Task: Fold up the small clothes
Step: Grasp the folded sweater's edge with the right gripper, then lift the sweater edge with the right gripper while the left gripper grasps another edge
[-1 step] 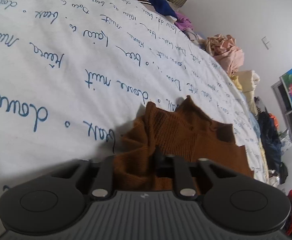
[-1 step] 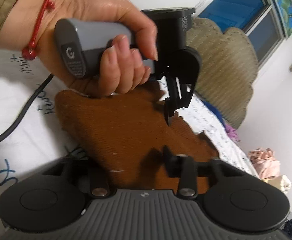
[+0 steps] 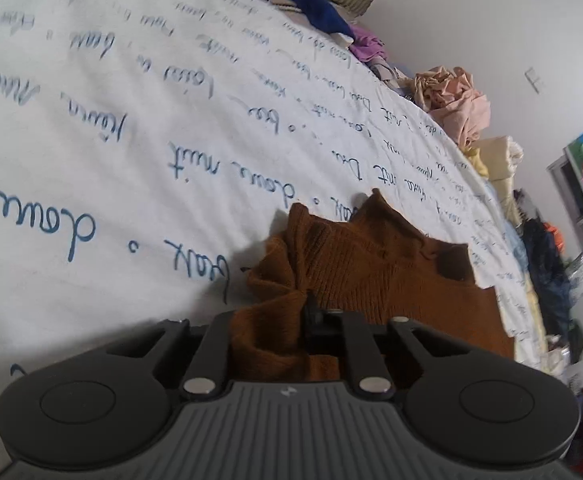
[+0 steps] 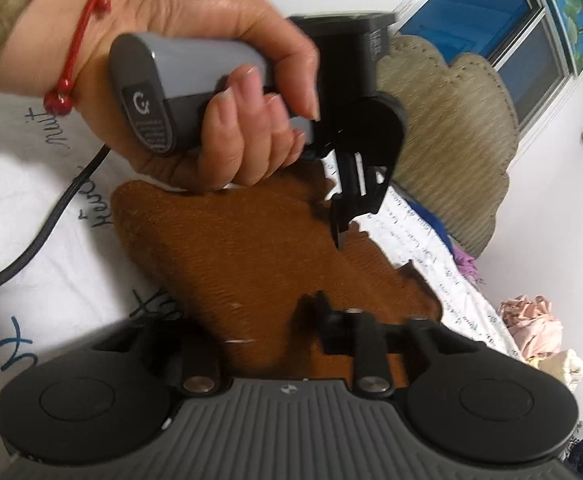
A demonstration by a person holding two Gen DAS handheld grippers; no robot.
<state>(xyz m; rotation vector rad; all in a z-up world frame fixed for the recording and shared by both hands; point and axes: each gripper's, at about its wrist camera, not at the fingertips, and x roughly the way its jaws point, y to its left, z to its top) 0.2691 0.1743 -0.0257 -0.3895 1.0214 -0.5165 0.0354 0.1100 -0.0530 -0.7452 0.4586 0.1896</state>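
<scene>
A rust-brown knitted garment (image 3: 371, 272) lies on the white bed sheet (image 3: 131, 120) with blue handwriting print. My left gripper (image 3: 311, 316) is shut on a bunched edge of it. In the right wrist view the same garment (image 4: 231, 248) spreads out in front of me. A person's hand (image 4: 211, 40) holds the left gripper (image 4: 341, 236), whose tip pinches the garment's far edge. My right gripper (image 4: 323, 316) has its jaws closing, and the pads press on the garment's near edge.
A black cable (image 4: 39, 240) trails across the sheet at the left. Crumpled pink cloth (image 3: 455, 104) and other piled clothes line the bed's far edge. A beige scalloped cushion (image 4: 451, 120) stands behind, below a window (image 4: 491, 12).
</scene>
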